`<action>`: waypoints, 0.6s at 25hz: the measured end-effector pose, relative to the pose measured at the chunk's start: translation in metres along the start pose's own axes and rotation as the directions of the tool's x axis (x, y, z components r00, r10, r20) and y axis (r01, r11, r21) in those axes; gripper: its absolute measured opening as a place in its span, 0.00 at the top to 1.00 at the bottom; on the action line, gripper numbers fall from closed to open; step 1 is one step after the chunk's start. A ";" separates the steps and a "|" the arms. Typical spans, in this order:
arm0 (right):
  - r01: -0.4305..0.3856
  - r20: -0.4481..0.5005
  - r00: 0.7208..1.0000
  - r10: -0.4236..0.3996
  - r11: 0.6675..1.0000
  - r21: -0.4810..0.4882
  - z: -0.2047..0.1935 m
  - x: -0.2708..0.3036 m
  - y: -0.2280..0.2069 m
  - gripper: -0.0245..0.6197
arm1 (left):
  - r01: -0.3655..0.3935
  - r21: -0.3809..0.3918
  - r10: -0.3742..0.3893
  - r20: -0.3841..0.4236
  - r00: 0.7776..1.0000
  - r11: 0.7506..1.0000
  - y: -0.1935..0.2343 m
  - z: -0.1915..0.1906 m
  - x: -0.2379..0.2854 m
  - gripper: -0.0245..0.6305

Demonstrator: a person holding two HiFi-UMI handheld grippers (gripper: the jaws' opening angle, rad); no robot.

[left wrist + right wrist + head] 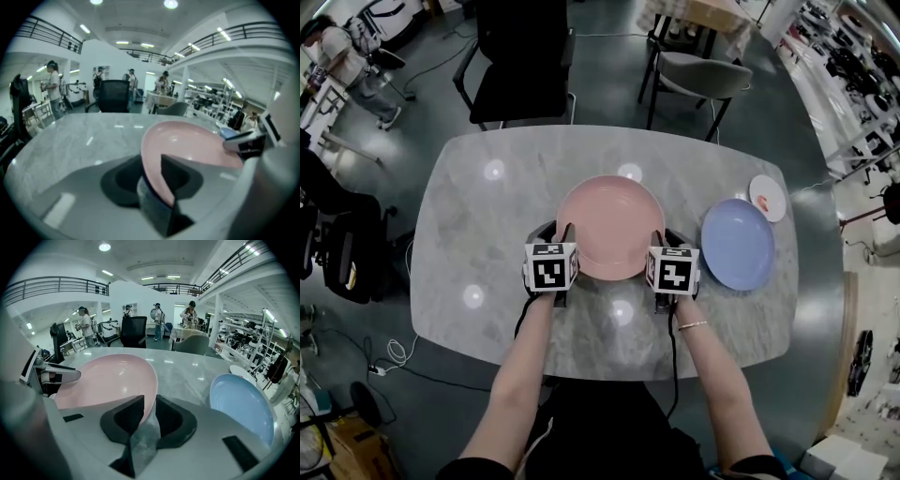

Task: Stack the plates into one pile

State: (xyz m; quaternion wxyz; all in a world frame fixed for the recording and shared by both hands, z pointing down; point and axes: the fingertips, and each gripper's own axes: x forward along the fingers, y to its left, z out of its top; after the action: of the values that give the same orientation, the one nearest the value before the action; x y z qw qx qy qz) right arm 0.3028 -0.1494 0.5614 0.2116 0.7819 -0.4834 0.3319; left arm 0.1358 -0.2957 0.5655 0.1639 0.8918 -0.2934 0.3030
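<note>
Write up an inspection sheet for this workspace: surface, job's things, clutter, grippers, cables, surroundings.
Surface: grey marble-look table with lamp reflections.
Job's things: pink plate mid-table; blue plate lying to its right; small pale plate beyond the blue one, near the table's edge. Nothing is stacked yet.
Clutter: nothing seen.
Grippers: left gripper is closed on the pink plate's left rim, right gripper on its right rim. Whether the plate is lifted cannot be told.
Cables: black cable runs back beside the left forearm; white cable lies on the floor at left.
Surroundings: black chair and grey chair across the table; a person stands far left.
</note>
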 end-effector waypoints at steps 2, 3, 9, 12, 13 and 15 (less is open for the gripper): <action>-0.005 0.001 1.000 0.005 1.000 0.003 -0.003 0.001 -0.001 0.85 | -0.004 0.016 0.004 -0.003 1.000 1.000 -0.002 0.001 0.000 0.76; -0.007 0.005 1.000 0.007 1.000 0.003 -0.003 0.001 -0.001 0.85 | -0.005 0.019 0.005 -0.003 1.000 1.000 -0.002 0.000 0.001 0.75; 0.005 0.023 1.000 -0.006 0.999 0.031 -0.003 -0.009 -0.003 0.85 | -0.034 0.016 0.034 -0.006 0.999 0.999 0.011 -0.004 -0.007 0.72; 0.017 0.049 0.999 -0.019 0.999 0.036 -0.002 -0.021 -0.007 0.85 | -0.043 0.010 0.043 0.028 0.999 0.999 0.015 0.002 -0.020 0.72; 0.022 0.061 0.998 -0.024 0.999 0.038 -0.001 -0.026 -0.008 0.85 | -0.037 0.013 0.036 0.042 0.998 0.999 0.014 0.006 -0.024 0.72; 0.032 0.089 0.995 -0.036 0.998 0.045 0.002 -0.037 -0.009 0.85 | -0.012 0.026 0.010 0.067 0.998 1.000 0.004 0.013 -0.033 0.72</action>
State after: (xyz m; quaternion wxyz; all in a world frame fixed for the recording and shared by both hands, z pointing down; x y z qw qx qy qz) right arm 0.3000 -0.1235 0.5329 0.1784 0.8085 -0.4718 0.3033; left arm 0.1178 -0.2915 0.5350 0.1404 0.9018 -0.2997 0.2779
